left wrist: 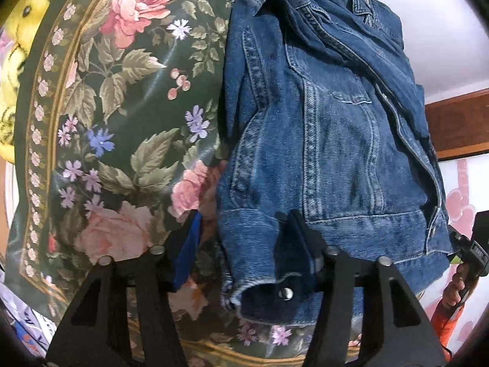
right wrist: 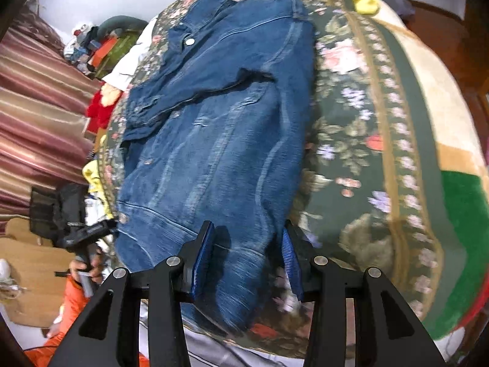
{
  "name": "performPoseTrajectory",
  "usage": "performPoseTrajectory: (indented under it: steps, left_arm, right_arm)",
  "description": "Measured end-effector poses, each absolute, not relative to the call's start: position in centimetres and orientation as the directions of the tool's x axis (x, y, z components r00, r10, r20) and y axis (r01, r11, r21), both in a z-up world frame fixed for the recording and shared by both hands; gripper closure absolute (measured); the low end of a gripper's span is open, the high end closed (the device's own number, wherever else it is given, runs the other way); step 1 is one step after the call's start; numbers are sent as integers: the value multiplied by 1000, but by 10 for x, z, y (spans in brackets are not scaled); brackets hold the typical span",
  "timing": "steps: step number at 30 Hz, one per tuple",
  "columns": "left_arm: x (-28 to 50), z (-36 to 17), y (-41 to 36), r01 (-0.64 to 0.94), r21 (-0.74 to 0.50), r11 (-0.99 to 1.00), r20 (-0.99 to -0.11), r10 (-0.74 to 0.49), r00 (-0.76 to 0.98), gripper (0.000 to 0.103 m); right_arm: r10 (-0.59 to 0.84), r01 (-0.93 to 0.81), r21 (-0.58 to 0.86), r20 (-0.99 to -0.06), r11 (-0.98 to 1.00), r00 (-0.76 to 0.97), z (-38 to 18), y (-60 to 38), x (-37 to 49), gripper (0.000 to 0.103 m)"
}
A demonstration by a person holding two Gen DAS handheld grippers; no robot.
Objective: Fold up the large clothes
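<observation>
The left gripper (left wrist: 244, 232) is seen with its jaws spread wide, nothing pinched between them. Its blue-padded left finger (left wrist: 189, 244) is set over the floral bedspread (left wrist: 122, 107), while the right finger (left wrist: 301, 238) is laid against the hem of the denim jacket (left wrist: 330, 140). A sleeve cuff (left wrist: 269, 293) with a metal snap (left wrist: 285, 293) is found between the two fingers, lying loose and unclasped.

The right gripper (right wrist: 247, 257) is likewise held apart. A bottom corner of the jacket (right wrist: 214, 140) is framed between its blue pads (right wrist: 203, 260), but no closure on the cloth is shown; the fabric near the lens is blurred, so contact with the pads cannot be judged.

The jacket is spread lengthwise on the bedspread (right wrist: 351, 122), its collar end away from both cameras and its waistband nearest them. One sleeve (right wrist: 195, 91) is folded across the body in the right wrist view. A snap button (right wrist: 189, 41) is visible near the collar.

Beyond the bedspread, a yellow plush toy (left wrist: 21, 61) is seen at the left edge of the left wrist view. In the right wrist view, striped curtains (right wrist: 39, 116) are hung at the left, and a beige and green blanket (right wrist: 452, 208) is laid under the bedspread at the right. The other handheld device (right wrist: 88, 232) is glimpsed at the left, gripped by a hand (right wrist: 87, 267) with an orange sleeve below it.
</observation>
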State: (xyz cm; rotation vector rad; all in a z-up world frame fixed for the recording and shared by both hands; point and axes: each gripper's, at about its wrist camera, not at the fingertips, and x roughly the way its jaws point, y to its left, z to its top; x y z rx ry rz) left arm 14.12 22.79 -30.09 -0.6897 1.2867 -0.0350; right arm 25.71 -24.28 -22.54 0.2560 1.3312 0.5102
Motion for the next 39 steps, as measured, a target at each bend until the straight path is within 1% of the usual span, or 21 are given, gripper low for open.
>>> performPoseTrajectory:
  steps: [1,2,4,5,6,8,13,17,22,25,29,32,33,35,39]
  left_arm:
    - [141,-299,225,-336,-497,800,-860,-403,313,62]
    - [141,-296,223,-331,-489,807,-863,-393,316,63]
    - [142,-288,215,-307,-466,830,-870,-367,328,76]
    - [142,-282,212,-296,-455,840,-873,-353,337,78]
    - [144,-274,208,-283,-436,854,-876,-330,353,81]
    - [146,-258,203,-258,-417,872,-869,-299,394,85]
    - [157,-203,194,-204,-358,911,-834,-214,509,87]
    - [178,-164,196,-167,-367,915,-783,-207,587,88]
    - [218,-118,213,-136,-351,927,-717,-172,675,88]
    - [254,-107,225,-160,-318,935,-692,-113,713,88]
    - [305,-111,252,-239,-344,908,-686,-69,725,88]
    - [344,-131,272,-303,-370,878,-703,-51,709,88]
    - [362,-144,279,-324,-387,864,-719,-62,693,88]
    - [385,-164,284,-356,-383,852,-745,-58,664,88]
    - [426,-207,283,-387,-313,868,-807,-28,590,87]
  right_arm:
    - [484,-220,448,-862,867,152,-226,-239,258,63]
    - [474,-236,433,-865,870,163,-226,-234,258,63]
    - [464,-259,413,-867,873,181,-224,-227,257,68]
    - [457,-269,402,-869,875,189,-222,-225,256,73]
    - [452,-280,391,-869,877,202,-219,-223,256,80]
    - [461,-288,394,-859,873,221,-212,-223,258,83]
    - [498,-305,412,-812,859,305,-186,-223,270,86]
    - [512,-336,401,-770,852,380,-160,-214,288,88]
    - [519,-349,391,-717,852,466,-127,-202,336,88]
    - [517,-326,402,-697,856,497,-116,-198,378,88]
    - [471,-287,374,-697,882,541,-114,-188,436,88]
    - [439,-242,367,-721,898,536,-131,-183,486,88]
    - [429,-221,369,-734,903,527,-143,-181,505,88]
    - [422,-201,373,-753,906,504,-163,-178,528,88]
    - [387,-156,356,-807,921,446,-216,-172,569,88]
